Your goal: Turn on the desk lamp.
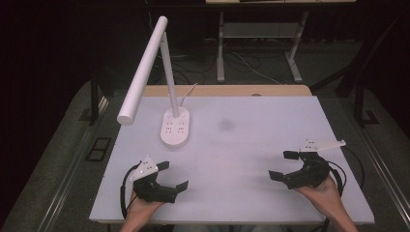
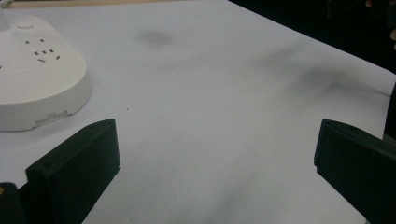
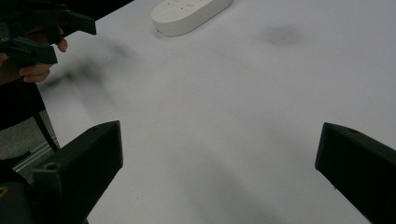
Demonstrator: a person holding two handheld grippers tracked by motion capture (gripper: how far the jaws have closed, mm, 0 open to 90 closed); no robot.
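A white desk lamp stands on the white table [image 1: 251,145]. Its oval base [image 1: 175,126] carries socket holes, and its long tube head [image 1: 144,67] leans out to the left. My left gripper [image 1: 173,175] rests low at the front left, open, with nothing between its jaws. My right gripper [image 1: 283,165] sits at the front right, open and empty too. In the left gripper view the lamp base [image 2: 37,79] lies ahead to the left of the open gripper [image 2: 215,158]. The right gripper view looks past its open gripper [image 3: 219,158] to the base [image 3: 189,14] far ahead.
A faint grey smudge [image 1: 226,124] marks the table right of the lamp. The lamp's white cord [image 1: 186,94] runs off the back edge. A desk frame [image 1: 258,38] stands on the floor behind. In the right gripper view the other hand [image 3: 32,70] holds its gripper at upper left.
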